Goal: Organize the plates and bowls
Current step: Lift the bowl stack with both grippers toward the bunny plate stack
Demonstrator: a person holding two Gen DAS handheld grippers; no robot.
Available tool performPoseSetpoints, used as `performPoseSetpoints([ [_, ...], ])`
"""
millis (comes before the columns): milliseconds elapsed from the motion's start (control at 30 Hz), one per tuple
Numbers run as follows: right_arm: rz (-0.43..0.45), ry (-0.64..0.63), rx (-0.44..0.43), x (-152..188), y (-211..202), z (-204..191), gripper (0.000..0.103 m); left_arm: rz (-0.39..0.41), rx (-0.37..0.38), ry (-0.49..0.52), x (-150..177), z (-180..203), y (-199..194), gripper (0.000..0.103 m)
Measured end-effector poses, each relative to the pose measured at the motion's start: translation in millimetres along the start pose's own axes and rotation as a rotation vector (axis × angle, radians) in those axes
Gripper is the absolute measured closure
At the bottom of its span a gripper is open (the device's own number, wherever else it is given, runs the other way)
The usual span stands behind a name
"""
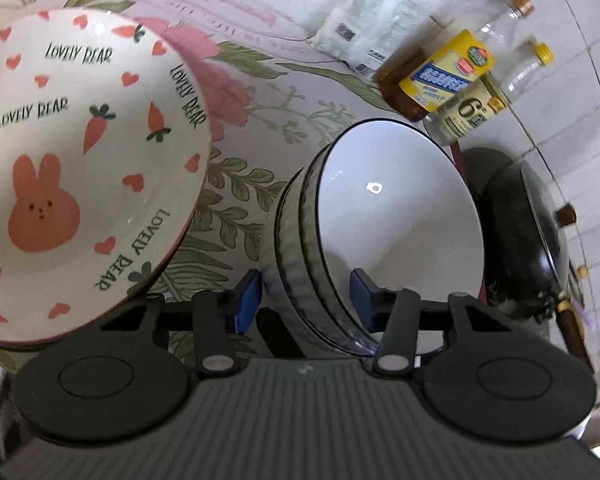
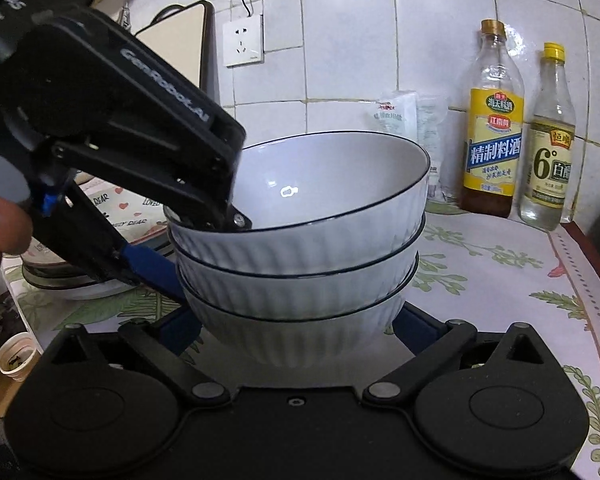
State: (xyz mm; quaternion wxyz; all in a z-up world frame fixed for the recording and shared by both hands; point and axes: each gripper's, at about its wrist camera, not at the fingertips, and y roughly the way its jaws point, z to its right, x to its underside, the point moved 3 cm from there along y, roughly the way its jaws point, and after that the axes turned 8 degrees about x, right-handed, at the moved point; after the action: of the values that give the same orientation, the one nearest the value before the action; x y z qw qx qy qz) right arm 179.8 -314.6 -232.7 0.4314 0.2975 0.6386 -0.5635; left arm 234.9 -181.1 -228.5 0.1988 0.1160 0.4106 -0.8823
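On my left sits a cream plate (image 1: 80, 168) printed with a pink rabbit and carrots. My left gripper (image 1: 304, 300) straddles the rim of three stacked white ribbed bowls (image 2: 300, 248) on the floral tablecloth (image 2: 500, 280); I cannot tell whether it pinches. My right gripper (image 2: 296, 328) spreads wide around the bottom bowl.

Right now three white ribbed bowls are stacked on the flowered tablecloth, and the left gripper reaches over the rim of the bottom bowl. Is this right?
Not quite: the left gripper straddles the rim of the top bowl, not the bottom one, as the right wrist view shows. The three-bowl stack on the flowered tablecloth is right.
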Motion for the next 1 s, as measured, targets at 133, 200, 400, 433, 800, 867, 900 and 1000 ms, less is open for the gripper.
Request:
performPoseSetpoints([
  [133, 0.010, 0.001, -0.002, 0.9, -0.3, 0.3, 0.000, 0.010, 0.005, -0.024, 1.1, -1.9, 1.7, 0.056],
  [200, 0.014, 0.002, -0.011, 1.4, 0.2, 1.0, 0.000, 0.012, 0.008, -0.022, 1.5, -2.3, 1.6, 0.055],
  [400, 0.006, 0.013, -0.027, -1.0, 5.9, 7.3, 0.000, 0.024, -0.011, 0.005, 3.2, 2.4, 1.4, 0.055],
  [433, 0.000, 0.012, -0.023, -1.8, 6.1, 7.0, 0.000, 0.020, -0.021, 0.011, 2.5, 4.4, 1.7, 0.055],
  [800, -0.051, 0.003, -0.009, -8.4, 9.6, 5.9, 0.000, -0.036, -0.036, 0.075, -2.3, 9.1, 2.8, 0.056],
  [867, -0.047, 0.014, -0.005, -8.1, 8.4, 7.0, 0.000, -0.039, -0.041, 0.096, -1.3, 11.7, 2.7, 0.056],
  [900, -0.044, 0.020, -0.003, -8.1, 7.7, 7.4, 0.000, -0.038, -0.042, 0.102, -0.3, 12.1, 2.0, 0.056],
  [1000, -0.037, 0.034, 0.003, -7.2, 5.3, 7.9, 0.000, -0.041, -0.040, 0.121, 1.8, 13.9, 0.9, 0.056],
])
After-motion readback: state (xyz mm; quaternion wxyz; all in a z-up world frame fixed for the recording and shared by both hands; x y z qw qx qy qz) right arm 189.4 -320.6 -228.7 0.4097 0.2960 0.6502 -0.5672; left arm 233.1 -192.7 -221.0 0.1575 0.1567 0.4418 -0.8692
